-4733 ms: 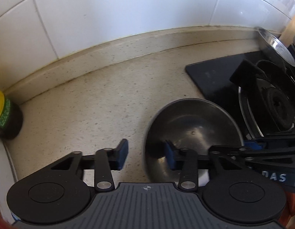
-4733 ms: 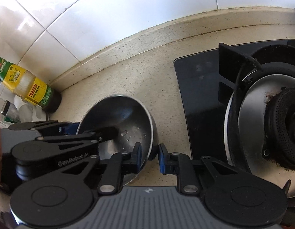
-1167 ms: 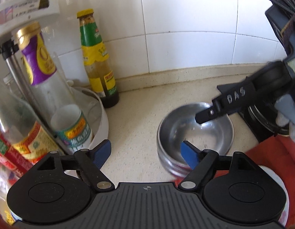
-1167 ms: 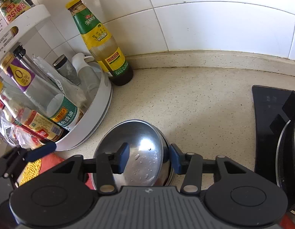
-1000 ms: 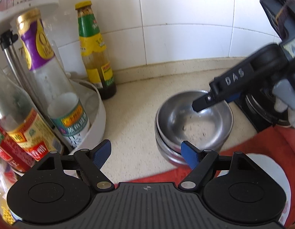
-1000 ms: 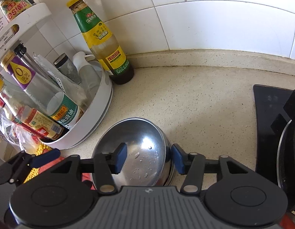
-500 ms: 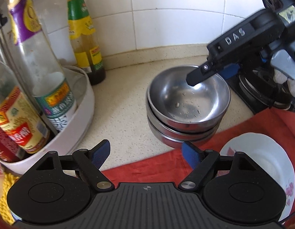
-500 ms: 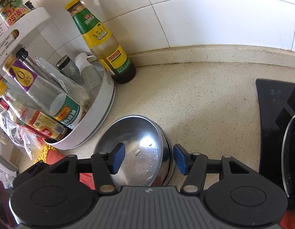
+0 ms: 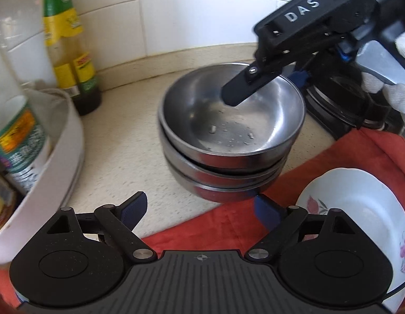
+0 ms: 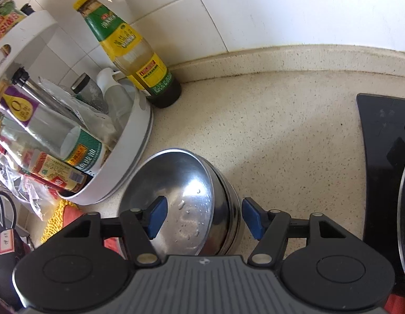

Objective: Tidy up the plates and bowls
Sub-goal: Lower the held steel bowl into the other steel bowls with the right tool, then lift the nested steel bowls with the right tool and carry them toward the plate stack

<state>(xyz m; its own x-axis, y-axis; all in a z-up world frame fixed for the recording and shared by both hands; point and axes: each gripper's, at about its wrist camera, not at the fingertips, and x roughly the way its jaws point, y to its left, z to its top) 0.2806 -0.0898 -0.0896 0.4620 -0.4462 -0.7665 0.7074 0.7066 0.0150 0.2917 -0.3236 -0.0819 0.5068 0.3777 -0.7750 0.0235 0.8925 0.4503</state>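
Steel bowls stacked on the counter, both grippers standing open around them.

From the left wrist view, the left gripper point(image 9: 199, 208) hangs with its jaws spread wide and nothing between them; they have just been opening further. Ahead of it the stack of steel bowls point(image 9: 231, 141) sits on the speckled counter point(image 9: 118, 141), its near edge over a red cloth point(image 9: 341, 157), with a white flowered plate point(image 9: 359, 198) on that cloth to the right. The right gripper point(image 9: 267, 83) reaches over the top bowl's far rim, one finger inside. From the right wrist view, its blue pads point(image 10: 156, 217) straddle the rim without pressing, jaws just parted wider. A green-capped sauce bottle point(image 10: 134, 52) stands beside a white condiment rack point(image 10: 131, 141).
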